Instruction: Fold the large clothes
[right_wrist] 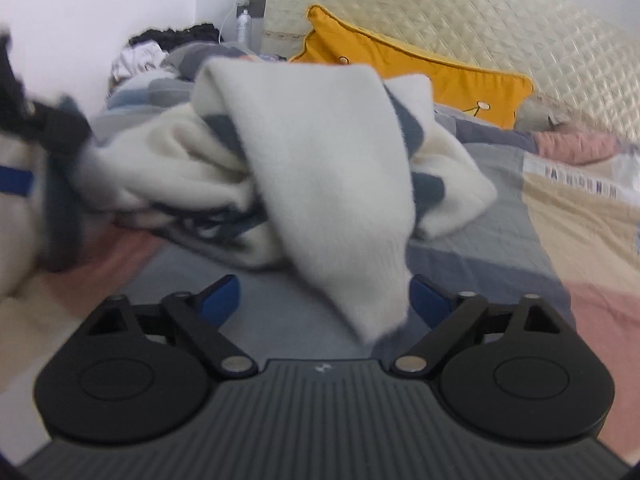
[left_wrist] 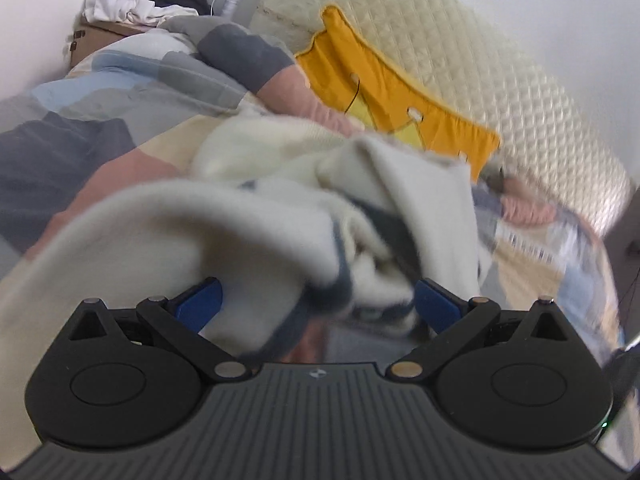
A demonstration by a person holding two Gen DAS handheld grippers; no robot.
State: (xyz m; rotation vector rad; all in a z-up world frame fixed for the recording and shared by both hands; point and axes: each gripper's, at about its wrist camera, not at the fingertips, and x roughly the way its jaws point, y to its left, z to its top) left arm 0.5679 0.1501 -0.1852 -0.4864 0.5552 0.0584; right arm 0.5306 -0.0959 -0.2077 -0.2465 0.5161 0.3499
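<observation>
Patchwork bed cover carries a bunched cream sweater, draped between both spread, unclenched grippers, left gripper and right gripper.

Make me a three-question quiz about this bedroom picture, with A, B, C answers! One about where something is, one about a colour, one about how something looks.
1. Where is the water bottle?
A. by the wall near the headboard
B. on the cushion
C. on the floor

2. What colour is the cushion?
A. green
B. orange-yellow
C. black

3. How is the cream sweater?
A. neatly folded
B. on a hanger
C. crumpled in a heap

Answers: 1 A, it stands in the far corner beside the headboard. 2 B, it shows bright orange-yellow. 3 C, it lies bunched on the bedspread.
</observation>
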